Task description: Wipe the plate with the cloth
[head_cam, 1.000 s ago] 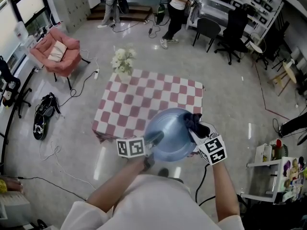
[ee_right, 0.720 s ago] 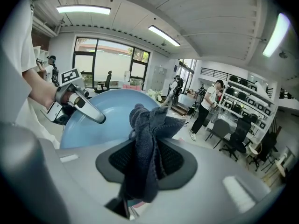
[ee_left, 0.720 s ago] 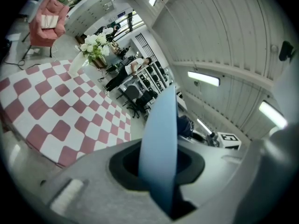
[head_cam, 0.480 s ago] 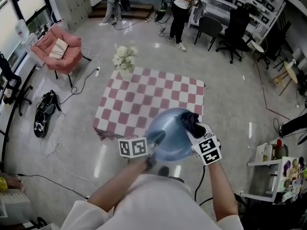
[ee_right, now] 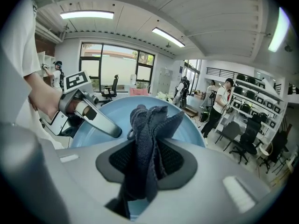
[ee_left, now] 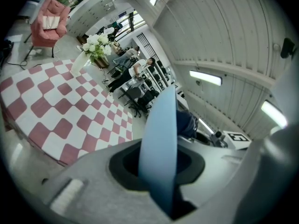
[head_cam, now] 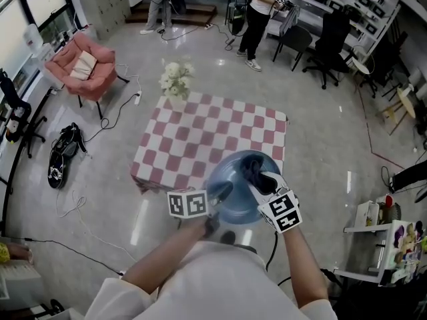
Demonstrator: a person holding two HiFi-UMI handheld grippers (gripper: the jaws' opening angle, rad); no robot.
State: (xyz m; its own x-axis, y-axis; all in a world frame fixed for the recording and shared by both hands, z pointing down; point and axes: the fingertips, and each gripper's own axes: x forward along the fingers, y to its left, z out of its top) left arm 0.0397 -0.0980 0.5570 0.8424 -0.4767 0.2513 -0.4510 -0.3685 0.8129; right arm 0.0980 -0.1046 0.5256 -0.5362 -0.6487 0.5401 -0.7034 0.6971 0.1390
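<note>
Left claw (head_cam: 220, 193) is clenching the near-left rim of the plate (head_cam: 230, 175), and I am seeing that rim wedged edge-on between its jaws in the left gripper view (ee_left: 159, 171). Right claw (head_cam: 260, 179) is gripping the cloth (head_cam: 252, 167), with both jaws pinching the dark blue bundle between them (ee_right: 142, 167).

I am looking down on the surface (head_cam: 200, 139) with its red-and-white checked cover, and a bunch of white flowers (head_cam: 175, 79) is standing at its far-left corner.

I am holding the pale blue plate in the air between the two claws, over the near edge of the surface in the head view. Its hollow face is pointing up toward my head camera and toward the right claw (ee_right: 107, 113). In the left gripper view its rim (ee_left: 161, 134) is running straight up and away from the jaws. Being round, it is showing no long axis.

I am seeing the cloth (ee_right: 147, 134) bunched into a narrow wad, its long axis running out along the right jaws toward the plate. Its free end is lying over the far-right part of the plate's face; I cannot tell whether it is pressing there.
</note>
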